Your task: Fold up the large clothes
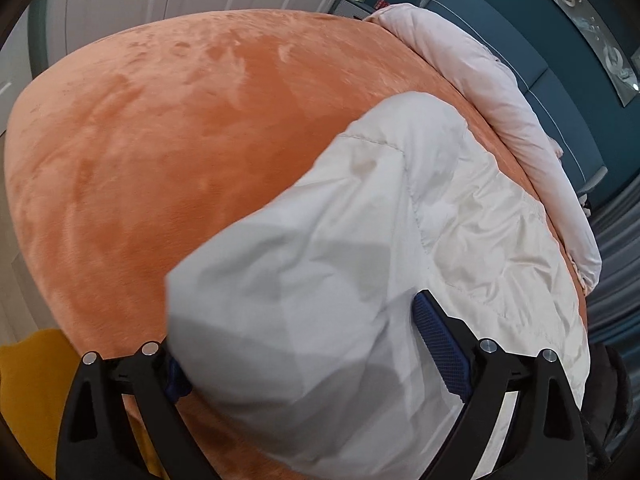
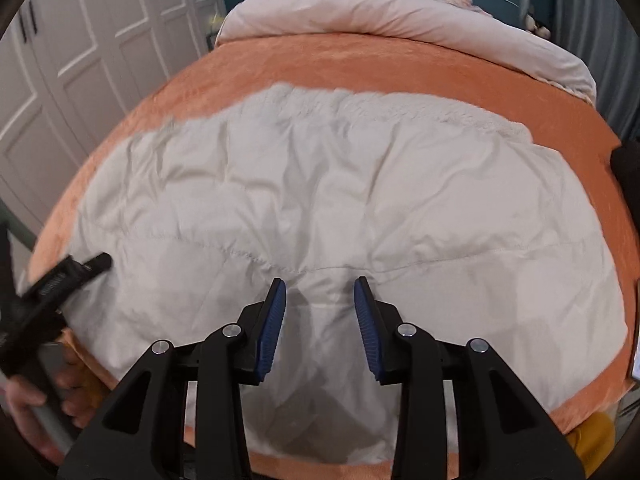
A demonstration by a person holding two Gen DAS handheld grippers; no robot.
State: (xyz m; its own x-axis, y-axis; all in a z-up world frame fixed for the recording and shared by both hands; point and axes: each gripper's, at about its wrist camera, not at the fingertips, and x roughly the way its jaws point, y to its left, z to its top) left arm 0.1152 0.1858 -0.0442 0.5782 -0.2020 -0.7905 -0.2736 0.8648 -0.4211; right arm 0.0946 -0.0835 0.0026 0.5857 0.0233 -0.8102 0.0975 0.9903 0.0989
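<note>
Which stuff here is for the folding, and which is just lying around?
For the folding:
- white puffy coat
- left hand-held gripper, open around a coat fold
- right hand-held gripper, fabric bunched between its pads

Just lying around:
- orange blanket
- pink duvet
- white wardrobe

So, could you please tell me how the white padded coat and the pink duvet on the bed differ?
The white padded coat is off-white with stitched quilting lines; the pink duvet is pale pink with no stitching visible. The coat lies spread flat near the camera, between the right gripper's fingers; the duvet is bunched at the far end, untouched. Both are soft, puffy and rest on the orange bedspread.
</note>
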